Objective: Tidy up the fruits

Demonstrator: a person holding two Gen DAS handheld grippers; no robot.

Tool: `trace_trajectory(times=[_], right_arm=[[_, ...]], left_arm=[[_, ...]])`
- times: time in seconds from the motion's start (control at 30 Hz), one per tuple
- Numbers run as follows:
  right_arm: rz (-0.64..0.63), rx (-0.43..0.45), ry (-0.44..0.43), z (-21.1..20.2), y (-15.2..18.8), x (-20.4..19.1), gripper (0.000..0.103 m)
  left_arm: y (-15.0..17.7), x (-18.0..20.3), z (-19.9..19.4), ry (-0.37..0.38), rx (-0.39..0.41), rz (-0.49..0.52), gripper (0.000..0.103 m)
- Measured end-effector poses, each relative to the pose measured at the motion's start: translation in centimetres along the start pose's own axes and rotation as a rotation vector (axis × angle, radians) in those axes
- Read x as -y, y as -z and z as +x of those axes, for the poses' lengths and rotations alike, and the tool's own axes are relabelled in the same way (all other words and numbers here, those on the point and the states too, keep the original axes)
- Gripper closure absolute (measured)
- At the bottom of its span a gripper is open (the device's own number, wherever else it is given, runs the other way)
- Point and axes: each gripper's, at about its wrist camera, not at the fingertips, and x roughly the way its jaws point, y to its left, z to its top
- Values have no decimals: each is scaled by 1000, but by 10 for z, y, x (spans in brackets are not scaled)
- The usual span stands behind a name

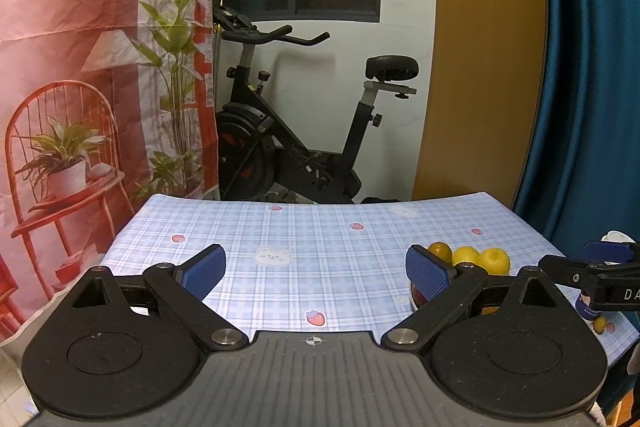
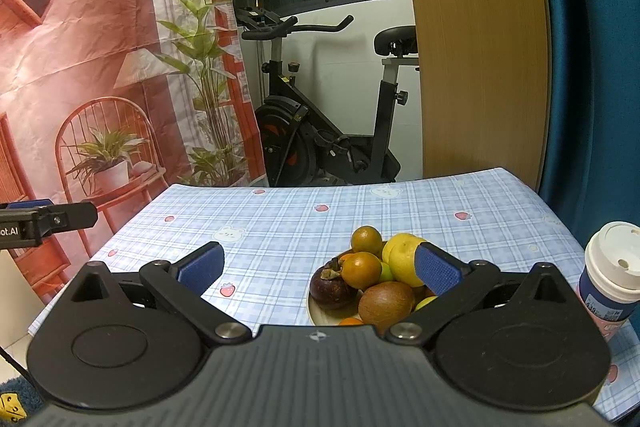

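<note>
A white plate (image 2: 316,311) heaped with fruit sits on the checked tablecloth (image 2: 280,227). On it lie a dark mangosteen (image 2: 333,287), two orange-green citrus (image 2: 363,269), a yellow lemon (image 2: 402,253) and a brown kiwi (image 2: 386,301). My right gripper (image 2: 318,269) hovers open just before the plate, nothing between its fingers. My left gripper (image 1: 316,273) is open over bare cloth, left of the fruit; the yellow lemons (image 1: 480,259) show past its right finger (image 1: 428,273). The right gripper's finger (image 1: 580,271) reaches in from the right edge of the left wrist view.
A paper cup with a white lid (image 2: 610,275) stands on the cloth right of the plate. Beyond the table's far edge are an exercise bike (image 2: 328,131), a printed backdrop (image 2: 100,67), a wooden panel (image 2: 476,47) and a blue curtain (image 2: 592,67).
</note>
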Motion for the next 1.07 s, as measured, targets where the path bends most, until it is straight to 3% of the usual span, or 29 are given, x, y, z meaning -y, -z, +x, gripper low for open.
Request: trace_trajectory(times=[1.07], right_arm=[[-2,1,0,-2,-1,0,0]], left_arm=[[-2,0,-3,-24,-5,-5,4]])
